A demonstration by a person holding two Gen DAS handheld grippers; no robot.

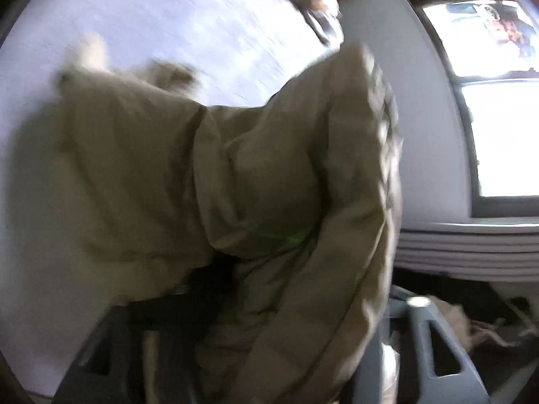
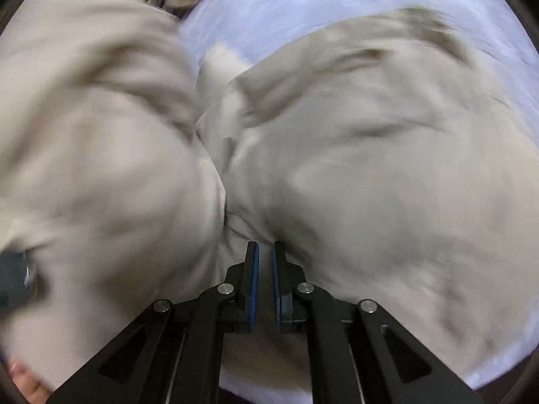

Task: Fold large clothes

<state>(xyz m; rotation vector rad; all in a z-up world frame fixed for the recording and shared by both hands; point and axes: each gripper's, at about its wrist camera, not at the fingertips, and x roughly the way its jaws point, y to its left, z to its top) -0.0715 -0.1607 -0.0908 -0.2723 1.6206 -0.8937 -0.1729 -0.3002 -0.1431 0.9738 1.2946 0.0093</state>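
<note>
A: What were we working with at that point?

B: A big beige padded coat [image 2: 387,175], lying bunched on a pale lavender bed sheet [image 2: 303,3]. In the right wrist view it filled nearly the whole frame in two soft mounds, with a deep crease running down the middle.

A: And our right claw [image 2: 264,252]?

B: Pressed almost together at the lower centre of the frame, its tips pushed into the coat's fabric at the foot of that crease. Whether a fold sat between the blue pads we could not tell; the tips were half buried.

A: The left claw?

B: We could not judge it. In the left wrist view the coat [image 1: 209,181] draped right over where the fingers would be, at centre and lower centre, and only dark parts of the frame showed at the bottom edge. Whether it was spread or pinching cloth stayed hidden.

A: How did we expect the coat to handle?

B: Soft, bulky and a bit springy, we judged. Quilting would puff back after a fold, and the smooth shell looked likely to slip. A hem, cuff or the thick stitched front edge seemed a better hold than the middle of a panel.

A: Room to move?

B: Bare sheet lay at the upper right of the right wrist view and the upper left of the left one. Along the right of the left view a grey wall and window [image 1: 498,101] stood beside the bed, so that side looked tight.
</note>
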